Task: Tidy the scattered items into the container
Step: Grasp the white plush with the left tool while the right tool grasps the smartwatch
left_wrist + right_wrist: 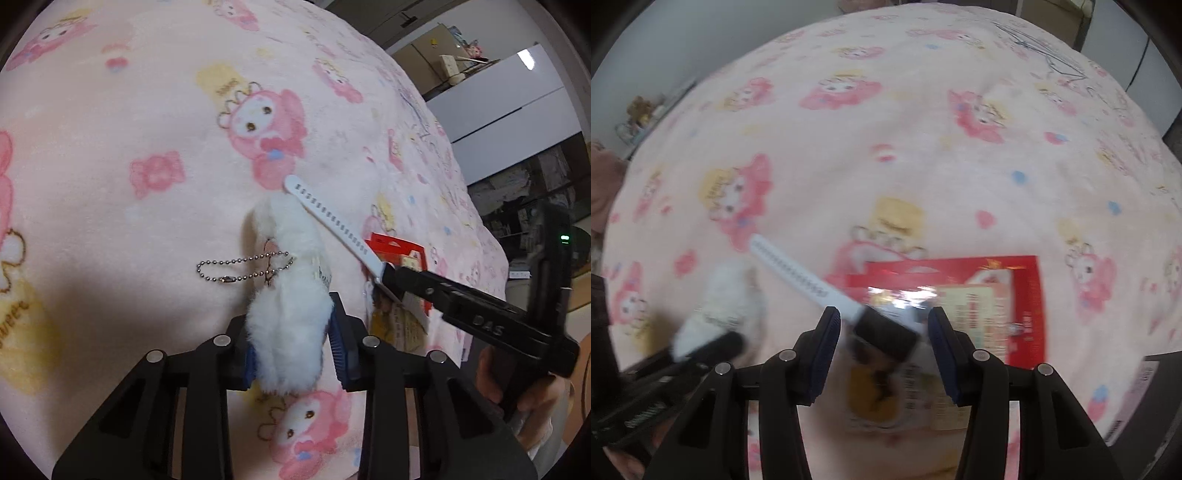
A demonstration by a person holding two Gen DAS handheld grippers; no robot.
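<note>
Pink cartoon-print fleece blanket (147, 240) carries a fluffy white plush keychain (288, 325) clenched lengthwise in the left hand-held gripper (291, 350), while the right hand-held gripper (884, 350), released, straddles a white-strapped black watch (882, 332) angling far-left.
</note>
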